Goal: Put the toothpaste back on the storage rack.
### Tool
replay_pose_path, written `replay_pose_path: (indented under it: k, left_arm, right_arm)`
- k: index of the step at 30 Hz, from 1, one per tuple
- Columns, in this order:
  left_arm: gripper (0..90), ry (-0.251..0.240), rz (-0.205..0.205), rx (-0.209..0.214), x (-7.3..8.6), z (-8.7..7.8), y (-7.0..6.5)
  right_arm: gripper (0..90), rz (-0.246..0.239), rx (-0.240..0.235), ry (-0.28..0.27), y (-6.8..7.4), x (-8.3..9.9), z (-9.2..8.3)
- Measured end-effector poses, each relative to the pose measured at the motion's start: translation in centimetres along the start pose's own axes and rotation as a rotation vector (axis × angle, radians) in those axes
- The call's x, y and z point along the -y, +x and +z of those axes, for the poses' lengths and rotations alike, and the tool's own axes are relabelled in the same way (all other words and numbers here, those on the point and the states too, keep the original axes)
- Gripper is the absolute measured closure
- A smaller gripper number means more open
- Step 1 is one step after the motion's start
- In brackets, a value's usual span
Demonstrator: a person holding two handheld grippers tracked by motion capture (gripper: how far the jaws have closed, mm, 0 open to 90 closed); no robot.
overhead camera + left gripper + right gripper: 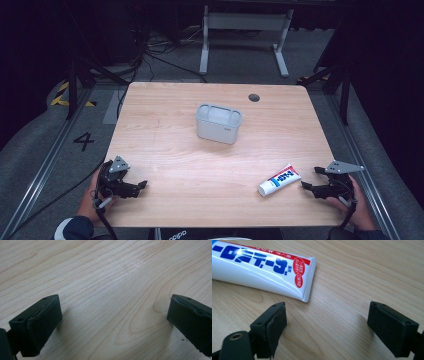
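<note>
Pale wood bench (175,165) lies bare under your left gripper (113,320), its fingers spread wide and holding nothing. Your right gripper (327,325) is likewise wide open, just short of the toothpaste tube (259,267) lying flat. Expect it light, soft and slick: pinch across the fuller body, not the flat crimped end. Farther off stands a grey bin (218,123).
</note>
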State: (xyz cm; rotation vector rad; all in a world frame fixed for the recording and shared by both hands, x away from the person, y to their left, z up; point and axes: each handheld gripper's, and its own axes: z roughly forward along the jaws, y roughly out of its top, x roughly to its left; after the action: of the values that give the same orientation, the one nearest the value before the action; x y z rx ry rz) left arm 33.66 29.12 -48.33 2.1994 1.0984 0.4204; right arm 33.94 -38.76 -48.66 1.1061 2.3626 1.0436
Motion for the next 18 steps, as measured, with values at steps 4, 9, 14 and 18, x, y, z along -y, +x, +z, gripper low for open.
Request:
replay_pose_path:
  k: [4,9,14,18]
  left_arm:
    - [0.3,0.013,-0.011,-0.005,-0.11,-0.01,-0.12]
    - [0.0,-0.002,-0.012,-0.002,-0.04,0.06,-0.3]
    - [0.3,0.001,-0.011,-0.011,-0.01,0.01,-0.46]
    - [0.3,0.004,-0.012,-0.013,-0.01,-0.03,-0.54]
  right_arm:
    - [16.8,-0.015,-0.008,-0.001,0.08,0.01,-0.02]
    - [15.7,-0.014,-0.013,0.002,0.08,-0.05,0.05]
    - [15.0,-0.014,-0.012,0.004,0.07,-0.08,0.06]
    - [13.1,-0.013,-0.005,0.01,-0.02,-0.19,0.18]
